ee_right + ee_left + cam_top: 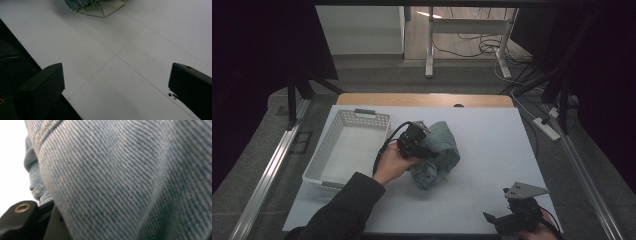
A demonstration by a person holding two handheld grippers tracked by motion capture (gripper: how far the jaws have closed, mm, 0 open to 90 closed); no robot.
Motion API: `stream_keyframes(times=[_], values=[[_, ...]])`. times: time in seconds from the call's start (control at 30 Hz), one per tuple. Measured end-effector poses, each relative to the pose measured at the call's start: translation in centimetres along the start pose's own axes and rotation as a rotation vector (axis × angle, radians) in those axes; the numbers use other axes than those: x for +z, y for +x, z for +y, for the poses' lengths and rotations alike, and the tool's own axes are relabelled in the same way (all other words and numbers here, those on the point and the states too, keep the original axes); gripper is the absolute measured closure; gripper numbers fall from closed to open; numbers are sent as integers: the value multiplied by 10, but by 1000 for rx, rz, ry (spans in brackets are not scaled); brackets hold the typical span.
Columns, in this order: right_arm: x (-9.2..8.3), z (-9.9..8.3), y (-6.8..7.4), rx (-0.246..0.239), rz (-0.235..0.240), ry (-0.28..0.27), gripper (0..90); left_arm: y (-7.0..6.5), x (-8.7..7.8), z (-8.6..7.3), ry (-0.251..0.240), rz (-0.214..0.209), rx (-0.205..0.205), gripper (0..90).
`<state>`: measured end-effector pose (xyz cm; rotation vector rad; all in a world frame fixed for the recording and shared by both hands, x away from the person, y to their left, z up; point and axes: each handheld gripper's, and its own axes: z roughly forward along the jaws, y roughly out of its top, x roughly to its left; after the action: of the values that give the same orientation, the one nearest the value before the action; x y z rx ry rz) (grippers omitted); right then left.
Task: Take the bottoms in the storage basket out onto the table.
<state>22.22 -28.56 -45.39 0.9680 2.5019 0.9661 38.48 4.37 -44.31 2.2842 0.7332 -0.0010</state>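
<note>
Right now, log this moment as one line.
left tongs: pressed into denim garment, grip unclear | right tongs: open, idle | basket: empty

High view: dim overall, surroundings left and right falling to near black; the white table is the brightest surface, evenly lit from above, with a small bright patch on the far floor. Soft, short shadows lie beside the denim cloth and under the basket. Slight softness throughout; no strong glare. Left gripper view: cloth pressed close to the lens, weave sharp at centre, blurring toward the right and top; background at left blown out to plain white; the black jaw at lower left is soft. Right gripper view: even, cool light, table grey-white, faint lines legible, near jaws dark and slightly blurred, far cloth soft.
</note>
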Motion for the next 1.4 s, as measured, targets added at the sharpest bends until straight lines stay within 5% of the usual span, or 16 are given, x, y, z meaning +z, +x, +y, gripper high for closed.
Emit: stream_keyframes(times=[0.77,1.4], values=[[0,0,1,-6,-1,3,7,5,38,-14,48,1,36,450],[0,0,1,-11,3,4,7,10,56,-28,15,-5,38,272]])
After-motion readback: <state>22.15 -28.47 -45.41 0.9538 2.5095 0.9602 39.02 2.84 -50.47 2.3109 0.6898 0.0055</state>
